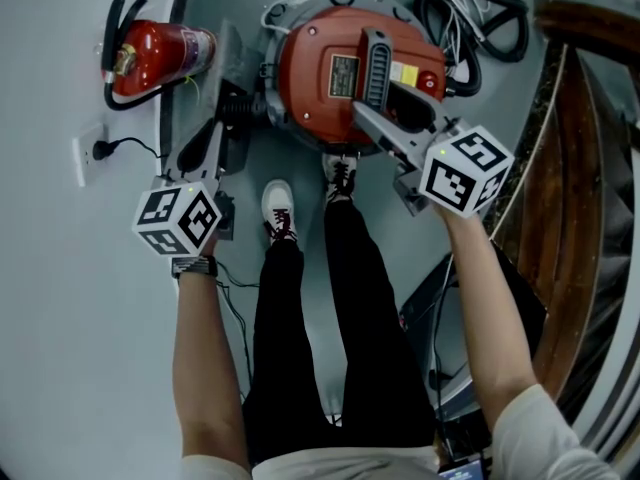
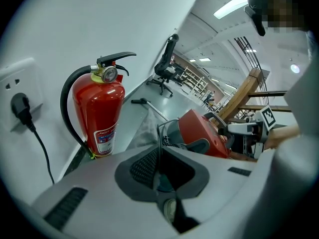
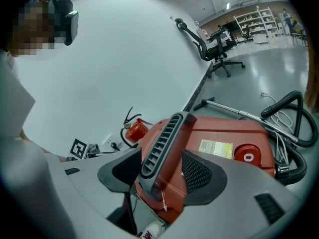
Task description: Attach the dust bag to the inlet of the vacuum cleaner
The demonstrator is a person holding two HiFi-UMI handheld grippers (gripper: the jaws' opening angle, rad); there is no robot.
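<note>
Head view: a person stands over a red vacuum cleaner (image 1: 335,78) at twelve o'clock, with a fire extinguisher (image 1: 155,56) at ten. The right gripper (image 3: 161,169) holds its jaws apart astride the machine's carry handle (image 3: 162,133), not yet pinching it. The left gripper (image 2: 159,171), jaws drawn together with nothing seen between them, points toward the grey dust bag (image 2: 143,128), which lies limp on the floor at the vacuum's nine o'clock, unattached. The inlet cannot be made out. The likely risks: a lopsided grip on the handle tips the canister, the slack bag folds or slips as its mouth is pressed on, or the hose (image 1: 480,18) at one o'clock snags.
</note>
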